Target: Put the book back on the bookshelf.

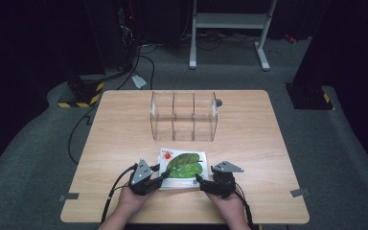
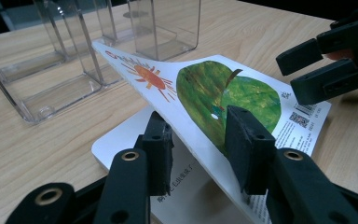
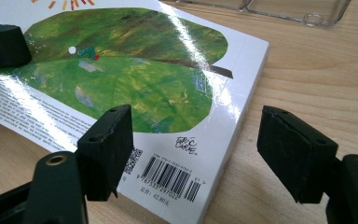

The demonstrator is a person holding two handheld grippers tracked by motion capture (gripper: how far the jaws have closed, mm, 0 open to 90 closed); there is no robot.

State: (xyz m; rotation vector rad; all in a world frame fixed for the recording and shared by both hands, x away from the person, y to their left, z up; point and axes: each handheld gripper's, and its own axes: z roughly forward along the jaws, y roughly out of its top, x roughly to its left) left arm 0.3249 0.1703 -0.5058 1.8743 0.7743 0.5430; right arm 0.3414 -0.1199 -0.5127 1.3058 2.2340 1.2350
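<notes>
1 glossy book [image 1: 184, 167] lay near the table's [image 1: 120, 143] front edge, about midway between its 2 front corners, on a pale wood-grain top of rectangular shape. Its back cover was white and smooth, printed with 1 large green leaf, 1 orange sun, a barcode and a square code. In my left gripper view, that cover [image 2: 214, 88] was lifted at an angle off the white pages [image 2: 130, 144] beneath. My left gripper [image 1: 159, 176] was clamped on the raised cover's edge, 1 matte black pad under it and 1 on top. My right gripper [image 1: 200, 182] sat at the book's front right corner with its 2 blocky black jaws spread apart, the book's corner [image 3: 200, 186] between them; whether a pad touched it I could not tell. Behind the book, toward the table's middle, stood 1 clear plastic organizer [image 1: 184, 115] with 3 upright compartments, thin rigid walls and rounded corners. 1 small grey disc [image 1: 219, 102] lay just behind its right end. Each gripper carried 1 grey 3-cornered plate and trailed 1 black cable.
</notes>
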